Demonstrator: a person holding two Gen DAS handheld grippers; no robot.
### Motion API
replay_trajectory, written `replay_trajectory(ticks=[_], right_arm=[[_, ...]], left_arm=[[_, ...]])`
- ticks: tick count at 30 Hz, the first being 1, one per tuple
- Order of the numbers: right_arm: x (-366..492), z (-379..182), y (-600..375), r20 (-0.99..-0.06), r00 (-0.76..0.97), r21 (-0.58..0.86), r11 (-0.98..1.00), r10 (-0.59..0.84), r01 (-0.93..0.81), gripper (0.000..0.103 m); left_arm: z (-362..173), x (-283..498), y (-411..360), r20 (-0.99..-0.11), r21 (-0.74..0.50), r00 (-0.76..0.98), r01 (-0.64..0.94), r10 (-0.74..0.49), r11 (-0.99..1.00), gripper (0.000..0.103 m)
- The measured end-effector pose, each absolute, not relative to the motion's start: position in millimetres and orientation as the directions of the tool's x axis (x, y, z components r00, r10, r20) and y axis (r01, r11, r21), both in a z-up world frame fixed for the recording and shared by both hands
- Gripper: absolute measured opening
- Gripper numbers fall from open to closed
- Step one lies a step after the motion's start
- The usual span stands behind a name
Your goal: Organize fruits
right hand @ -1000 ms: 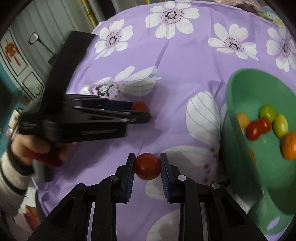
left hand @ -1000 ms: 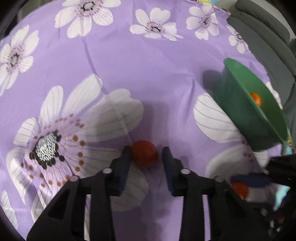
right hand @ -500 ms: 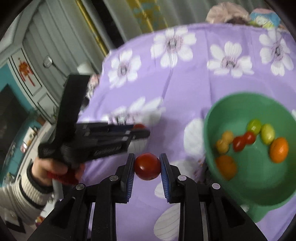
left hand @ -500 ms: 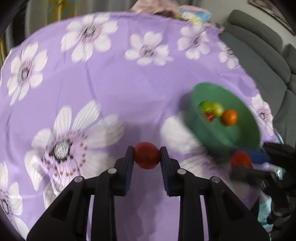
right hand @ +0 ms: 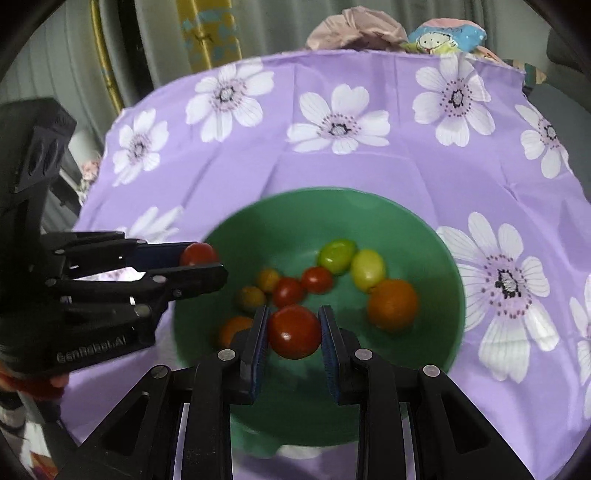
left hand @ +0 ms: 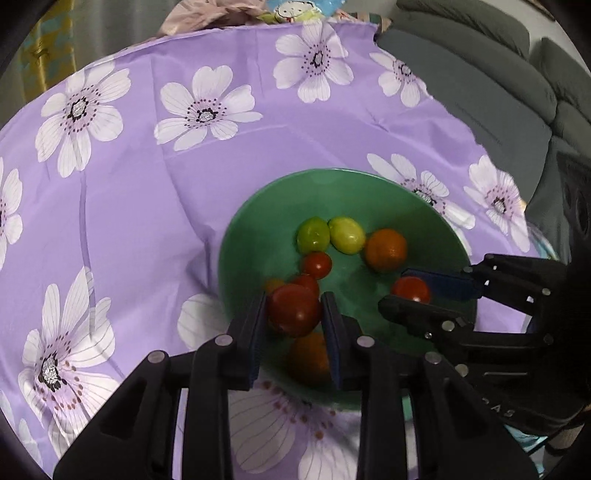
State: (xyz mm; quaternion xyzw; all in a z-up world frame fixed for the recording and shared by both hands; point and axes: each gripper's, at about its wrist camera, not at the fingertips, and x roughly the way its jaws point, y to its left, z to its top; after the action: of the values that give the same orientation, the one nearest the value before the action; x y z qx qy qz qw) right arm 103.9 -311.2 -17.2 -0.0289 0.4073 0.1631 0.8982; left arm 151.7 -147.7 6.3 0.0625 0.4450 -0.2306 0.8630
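Observation:
A green bowl stands on the purple flowered cloth and holds several small fruits: red tomatoes, two yellow-green ones and orange ones. My left gripper is shut on a red tomato above the bowl's near left side. My right gripper is shut on another red tomato above the bowl's near part. From the left wrist view the right gripper shows at the bowl's right rim with its tomato. In the right wrist view the left gripper hangs over the left rim.
The purple cloth with white flowers covers the round table. A grey sofa lies beyond its right edge. Bundled fabrics sit past the far edge. A hand in a striped sleeve holds the left gripper.
Both grippers have risen from the cloth with their tomatoes and travelled to the bowl; they now hang over it from either side.

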Motion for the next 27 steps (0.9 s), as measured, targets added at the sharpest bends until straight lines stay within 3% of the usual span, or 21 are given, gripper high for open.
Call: replay_trajectory(ticks=[2, 4, 6, 9, 14, 18, 27], right_arm=[[103, -17, -317, -0.750, 0.612, 0.067, 0.949, 0.251, -0.308, 0.028], [94, -14, -321, -0.746, 0.616, 0.062, 0.947, 0.253, -0.314, 0.029], [89, -11, -323, -0.746, 0.623, 0.040, 0.949, 0.237, -0.313, 0.033], [83, -7, -324, -0.752, 0.614, 0.032, 0.944, 0.240, -0.330, 0.041], [70, 4, -319, -0.757, 0.612, -0.016, 0.929, 0.231, -0.371, 0.042], [58, 14, -315, -0.753, 0.619, -0.058, 0.916, 0.222, -0.398, 0.043], [51, 19, -315, -0.742, 0.629, -0.058, 0.912, 0.233, -0.406, 0.043]], left_arm=[[8, 150, -152, -0.804, -0.071, 0.500, 0.455, -0.321, 0.888, 0.037], [14, 144, -150, -0.800, -0.027, 0.528, 0.443, -0.285, 0.896, 0.059], [20, 140, -145, -0.798, 0.015, 0.551, 0.422, -0.243, 0.907, 0.071], [29, 135, -138, -0.796, 0.046, 0.571, 0.384, -0.198, 0.922, 0.072], [46, 124, -132, -0.789, 0.083, 0.594, 0.354, -0.156, 0.932, 0.078], [59, 116, -132, -0.779, 0.047, 0.597, 0.362, -0.193, 0.931, 0.079], [68, 110, -142, -0.770, 0.091, 0.618, 0.350, -0.157, 0.932, 0.079]])
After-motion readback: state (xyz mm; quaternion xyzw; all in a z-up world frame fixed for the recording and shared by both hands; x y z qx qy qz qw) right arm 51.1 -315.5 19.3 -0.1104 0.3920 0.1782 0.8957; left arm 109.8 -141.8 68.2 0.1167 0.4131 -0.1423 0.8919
